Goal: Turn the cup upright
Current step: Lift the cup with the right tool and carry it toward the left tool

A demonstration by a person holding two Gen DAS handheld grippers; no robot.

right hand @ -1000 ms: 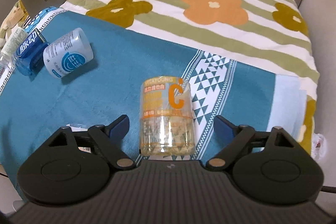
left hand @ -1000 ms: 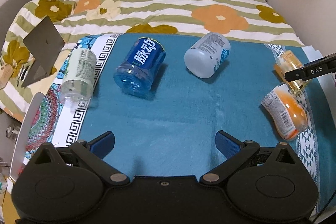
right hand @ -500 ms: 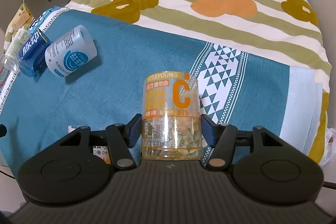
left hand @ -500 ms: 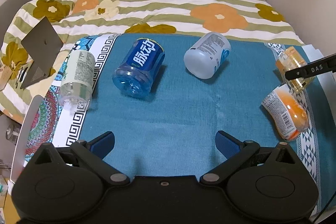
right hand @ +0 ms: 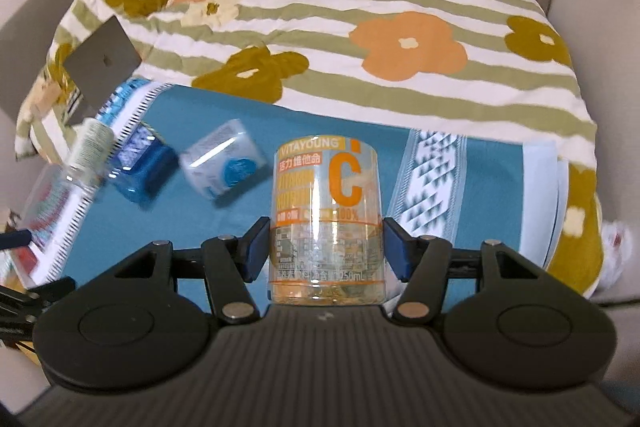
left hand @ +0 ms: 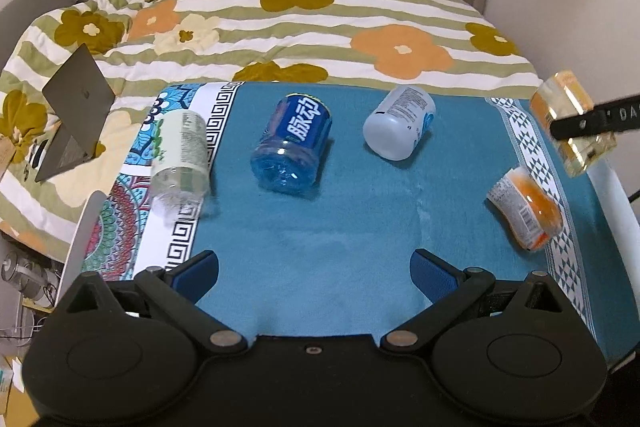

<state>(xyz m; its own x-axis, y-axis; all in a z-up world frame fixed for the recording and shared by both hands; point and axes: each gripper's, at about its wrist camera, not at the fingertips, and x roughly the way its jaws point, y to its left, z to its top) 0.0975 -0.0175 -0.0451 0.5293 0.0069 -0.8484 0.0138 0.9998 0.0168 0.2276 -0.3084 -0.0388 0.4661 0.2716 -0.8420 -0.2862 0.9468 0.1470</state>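
Note:
My right gripper is shut on a clear cup with an orange "C" label and holds it lifted above the teal cloth. The same cup shows at the far right of the left wrist view, tilted, clamped by a black finger. My left gripper is open and empty above the cloth's near edge. Several cups lie on their sides on the cloth: a blue one, a white one, a pale green one and an orange one.
The teal cloth lies on a bed with a striped flower quilt. A grey folded card stands at the left. Curtains and a wall close the back. The bed's right edge is near the orange cup.
My right gripper closed on the "C" cup and lifted it off the cloth. The left gripper stayed open and drew back a little.

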